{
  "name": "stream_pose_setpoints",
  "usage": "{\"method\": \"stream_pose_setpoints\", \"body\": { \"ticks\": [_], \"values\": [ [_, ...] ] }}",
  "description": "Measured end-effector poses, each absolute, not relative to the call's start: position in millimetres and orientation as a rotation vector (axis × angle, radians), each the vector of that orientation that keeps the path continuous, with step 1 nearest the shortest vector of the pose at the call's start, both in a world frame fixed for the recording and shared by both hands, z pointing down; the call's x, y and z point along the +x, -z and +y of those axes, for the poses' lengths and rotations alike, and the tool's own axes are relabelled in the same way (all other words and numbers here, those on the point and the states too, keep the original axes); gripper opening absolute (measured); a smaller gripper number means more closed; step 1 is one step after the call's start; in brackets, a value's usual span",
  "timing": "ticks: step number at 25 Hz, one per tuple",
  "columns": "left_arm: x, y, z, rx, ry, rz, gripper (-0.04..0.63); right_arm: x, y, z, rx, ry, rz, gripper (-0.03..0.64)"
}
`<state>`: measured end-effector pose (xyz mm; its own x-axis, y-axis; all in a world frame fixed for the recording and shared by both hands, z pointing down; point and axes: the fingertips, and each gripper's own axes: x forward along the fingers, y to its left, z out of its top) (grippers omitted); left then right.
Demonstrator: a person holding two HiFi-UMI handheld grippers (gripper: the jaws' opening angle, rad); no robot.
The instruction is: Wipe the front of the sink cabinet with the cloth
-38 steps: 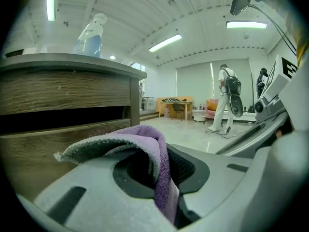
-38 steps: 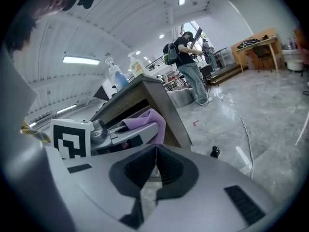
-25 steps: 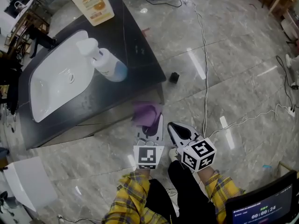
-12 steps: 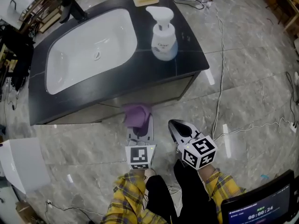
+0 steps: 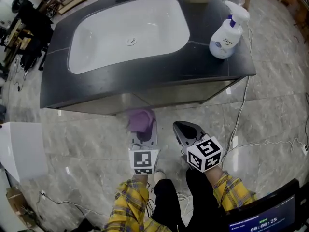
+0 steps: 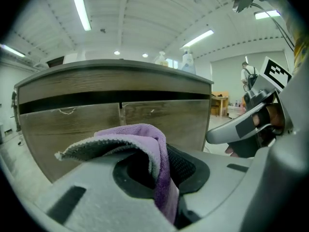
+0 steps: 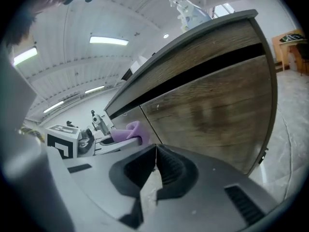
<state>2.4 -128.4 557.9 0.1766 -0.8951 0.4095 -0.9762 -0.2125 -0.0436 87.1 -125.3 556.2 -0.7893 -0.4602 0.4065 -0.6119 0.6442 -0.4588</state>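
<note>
A pale marble floor [image 5: 72,144] spreads all round the sink cabinet [image 5: 183,93], with thin cables [image 5: 241,124] trailing across it off the cabinet's right corner. From the head view the cabinet is mostly its dark surface [image 5: 203,66], and its front shows only as a narrow foreshortened strip. The two tool views look at that front from low down: brown wood-grain panels under a dark horizontal gap. The left tool view alone shows the upright seam where two doors [image 6: 159,120] meet. Sunk into the surface is a wide white basin [image 5: 125,33], seen only from the head view, with nothing in it but a round drain [image 5: 131,41] near its middle. The left tool [image 5: 144,135] points at the cabinet front, left of its middle. Its jaws are closed on a purple cloth [image 5: 141,120], and its own view shows the cloth [image 6: 130,137] bunched up and folded over between the jaw tips, with the doors close behind. Whether the cloth touches the wood cannot be told. The right tool [image 5: 182,129] is held just beside it, also near the cabinet front, with its jaws pressed together on nothing [image 7: 155,163]. Its view catches the left tool and cloth [image 7: 128,129] from the side, right by the panels. A white pump bottle [image 5: 224,40] stands on the cabinet's right end, beside the basin.
</note>
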Motion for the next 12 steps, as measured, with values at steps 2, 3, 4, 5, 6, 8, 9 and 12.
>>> {"method": "stream_pose_setpoints", "body": {
  "ticks": [2, 3, 4, 5, 6, 8, 9, 12],
  "values": [
    [-6, -568, -131, 2.210, -0.531, -1.813, 0.057, 78, -562, -131, 0.838, -0.837, -2.616, 0.006],
    [-10, -572, -134, 2.205, -0.532, -1.814, 0.057, 74, -565, -134, 0.826, -0.825, -2.617, 0.006],
    [-13, -576, -137, 2.200, -0.530, -1.814, 0.057, 70, -567, -137, 0.816, -0.816, -2.618, 0.005],
    [-15, -579, -140, 2.195, -0.527, -1.814, 0.057, 66, -569, -140, 0.807, -0.810, -2.618, 0.006],
    [-17, -582, -144, 2.189, -0.523, -1.813, 0.057, 63, -570, -143, 0.799, -0.806, -2.619, 0.005],
    [-18, -590, -153, 2.173, -0.519, -1.808, 0.057, 60, -572, -149, 0.787, -0.804, -2.621, 0.005],
    [-18, -595, -157, 2.166, -0.520, -1.804, 0.057, 59, -573, -151, 0.784, -0.806, -2.623, 0.006],
    [-13, -606, -171, 2.162, -0.532, -1.774, 0.057, 64, -576, -158, 0.778, -0.804, -2.626, 0.006]
  ]
}}
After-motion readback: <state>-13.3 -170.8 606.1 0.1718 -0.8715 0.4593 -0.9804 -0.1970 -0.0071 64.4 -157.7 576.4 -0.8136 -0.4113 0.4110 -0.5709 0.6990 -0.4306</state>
